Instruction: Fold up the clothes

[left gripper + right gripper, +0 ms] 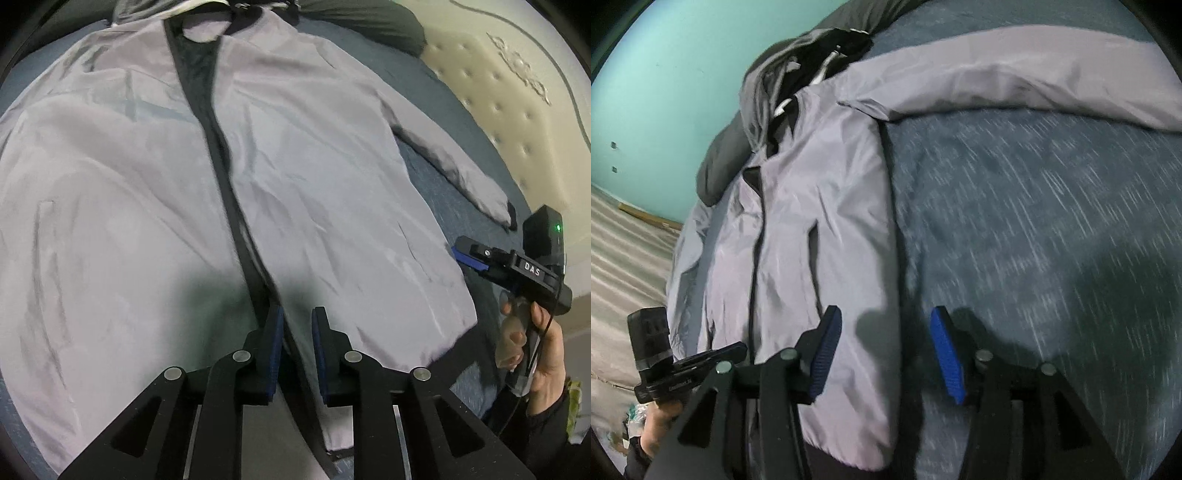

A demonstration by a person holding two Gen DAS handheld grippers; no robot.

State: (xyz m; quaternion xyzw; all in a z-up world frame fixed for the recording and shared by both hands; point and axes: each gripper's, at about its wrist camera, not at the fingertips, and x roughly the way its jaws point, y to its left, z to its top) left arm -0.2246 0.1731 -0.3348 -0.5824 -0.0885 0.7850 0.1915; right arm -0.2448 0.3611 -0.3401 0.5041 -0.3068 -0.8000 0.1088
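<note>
A light grey jacket (pixel 317 177) with a black zip strip (pixel 218 147) lies flat and front-up on a blue bedspread (pixel 1052 229). One sleeve (pixel 476 181) stretches out to the right. My left gripper (pixel 297 332) hovers over the jacket's lower hem at the zip strip, its blue pads a narrow gap apart and not pressing on the cloth. My right gripper (pixel 886 350) is open above the jacket's (pixel 820 229) side edge near the hem, one finger over the cloth and one over the bedspread. It also shows in the left wrist view as the right gripper (pixel 461 254) beside the hem corner.
A dark pillow or bundle of dark clothing (pixel 812 48) lies past the jacket's collar. A cream tufted headboard (pixel 509 96) stands to the right of the bed. A teal wall (pixel 672 74) and striped floor (pixel 624 243) lie beyond the bed's far side. A hand (pixel 543 354) grips the right handle.
</note>
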